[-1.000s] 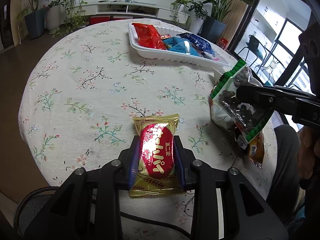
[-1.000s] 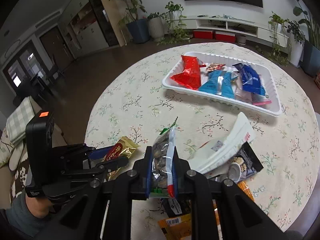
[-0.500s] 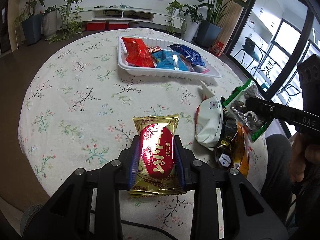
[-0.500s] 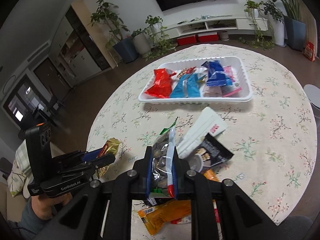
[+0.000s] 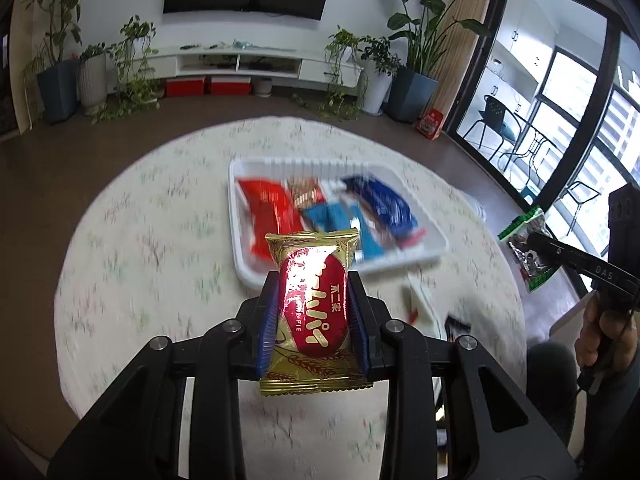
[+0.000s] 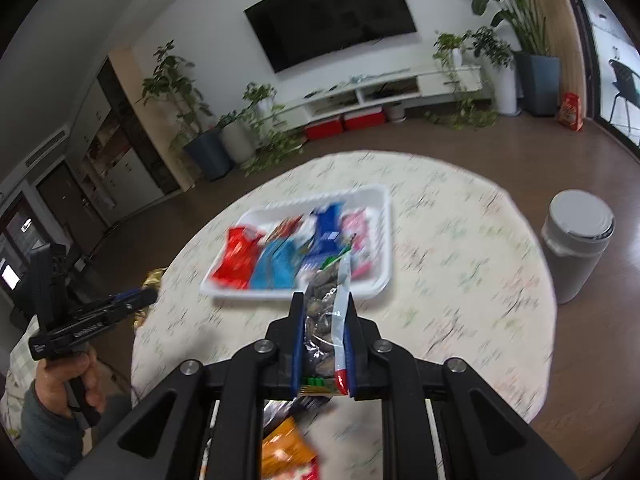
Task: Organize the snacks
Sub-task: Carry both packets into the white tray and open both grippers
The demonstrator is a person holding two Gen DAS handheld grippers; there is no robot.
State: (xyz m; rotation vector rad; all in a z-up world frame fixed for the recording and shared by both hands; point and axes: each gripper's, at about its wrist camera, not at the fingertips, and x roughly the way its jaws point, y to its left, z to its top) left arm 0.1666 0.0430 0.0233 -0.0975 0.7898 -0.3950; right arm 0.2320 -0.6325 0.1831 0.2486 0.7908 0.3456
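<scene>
left gripper (image 5: 314, 316) clamped on gold-red pie pack (image 5: 314, 308), held in air just short of white tray (image 5: 240, 256) near edge. right gripper (image 6: 323, 344) clamped on clear nut bag (image 6: 323, 320), also raised near tray's front rim. tray on floral round table (image 5: 140, 240), holds red, blue, pink packs. orange packet (image 6: 286, 450) on table below right gripper, nearer than tray. grey bin (image 6: 576, 244) on floor right of table.
</scene>
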